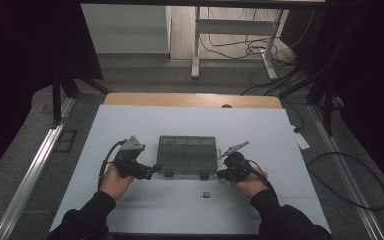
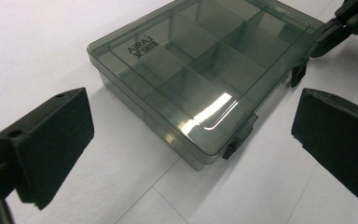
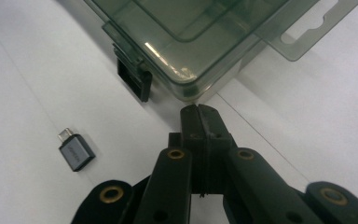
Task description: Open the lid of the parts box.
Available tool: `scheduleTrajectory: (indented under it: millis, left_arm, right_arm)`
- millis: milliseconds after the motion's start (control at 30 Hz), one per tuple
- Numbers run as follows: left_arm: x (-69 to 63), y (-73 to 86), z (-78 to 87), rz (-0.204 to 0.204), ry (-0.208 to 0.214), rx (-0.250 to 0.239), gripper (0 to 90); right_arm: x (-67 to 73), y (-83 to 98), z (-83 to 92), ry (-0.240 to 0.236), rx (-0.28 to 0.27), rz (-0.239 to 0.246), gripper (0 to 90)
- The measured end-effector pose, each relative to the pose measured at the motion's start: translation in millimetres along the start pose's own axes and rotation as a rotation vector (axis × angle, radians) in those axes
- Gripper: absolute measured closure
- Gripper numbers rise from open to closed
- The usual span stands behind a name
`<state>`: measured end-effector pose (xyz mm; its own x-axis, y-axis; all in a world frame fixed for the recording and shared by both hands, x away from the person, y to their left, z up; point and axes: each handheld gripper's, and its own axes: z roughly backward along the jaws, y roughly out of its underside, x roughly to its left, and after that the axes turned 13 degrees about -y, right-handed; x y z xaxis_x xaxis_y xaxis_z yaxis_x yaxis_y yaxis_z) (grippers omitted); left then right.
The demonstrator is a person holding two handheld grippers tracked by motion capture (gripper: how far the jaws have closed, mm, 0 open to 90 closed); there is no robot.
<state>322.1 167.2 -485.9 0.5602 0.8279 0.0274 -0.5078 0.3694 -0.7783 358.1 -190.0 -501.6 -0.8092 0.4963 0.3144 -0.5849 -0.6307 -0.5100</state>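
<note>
Left gripper view reads "AIRAJ" on the closed organiser box (image 2: pixel 200 79) lid. Left gripper (image 2: pixel 191 154) gapes wide, holding nothing; right gripper (image 3: pixel 199 116) is pressed shut, empty, beside the box corner.

We count one smoky transparent plastic compartment box (image 1: pixel 187 155) with two black front latches (image 2: pixel 230 150), one small grey USB adapter (image 3: pixel 76 152), two hand-held black grippers (image 1: pixel 153 169)
</note>
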Motion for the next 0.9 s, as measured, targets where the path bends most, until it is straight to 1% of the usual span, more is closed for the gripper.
scheduleTrajectory:
  millis: [67,200,300,333,433,500,633,667,700,767,800,900]
  left_arm:
    - [0.2,0.0,0.1,-0.004,-0.002,0.003,0.0]
    - [1.6,1.0,0.6,-0.003,-0.019,0.012,0.0]
    - [5.8,2.2,2.1,0.027,-0.020,0.009,0.0]
    - [5.8,2.2,2.1,0.027,-0.020,0.009,0.0]
    - [8.7,3.0,3.8,0.043,-0.023,0.004,0.0]
    - [9.5,3.4,4.3,0.045,-0.023,0.004,0.0]
    - [10.2,3.7,4.4,0.056,-0.014,0.007,0.0]
    - [10.5,4.3,4.0,0.064,-0.008,0.014,0.0]
    - [10.7,5.0,3.5,0.081,0.005,0.022,0.0]
    - [10.4,5.3,3.1,0.083,0.009,0.030,0.0]
    - [10.4,5.2,3.1,0.077,0.009,0.033,0.0]
    - [9.7,5.0,3.2,0.079,0.013,0.032,0.0]
  right_arm:
    - [0.9,0.1,1.4,-0.010,-0.008,0.002,88.9]
    - [2.3,-0.1,3.8,-0.012,-0.017,0.008,88.9]
    - [2.7,-0.4,6.1,-0.013,-0.027,0.006,88.9]
    - [2.7,-0.4,6.1,-0.013,-0.027,0.006,88.9]
    - [3.0,-0.4,7.6,-0.015,-0.032,0.009,88.9]
    - [3.4,-0.3,8.4,-0.015,-0.033,0.009,88.9]
    - [2.8,0.5,12.6,-0.006,-0.042,0.006,88.9]
    - [2.6,0.6,14.2,-0.007,-0.052,0.004,88.9]
    - [2.6,0.6,14.8,-0.008,-0.055,0.003,88.9]
    - [2.2,0.6,16.0,-0.017,-0.063,0.003,88.9]
    - [2.1,0.7,15.5,-0.021,-0.065,0.001,88.9]
    - [2.9,0.2,13.9,-0.018,-0.061,0.002,88.9]
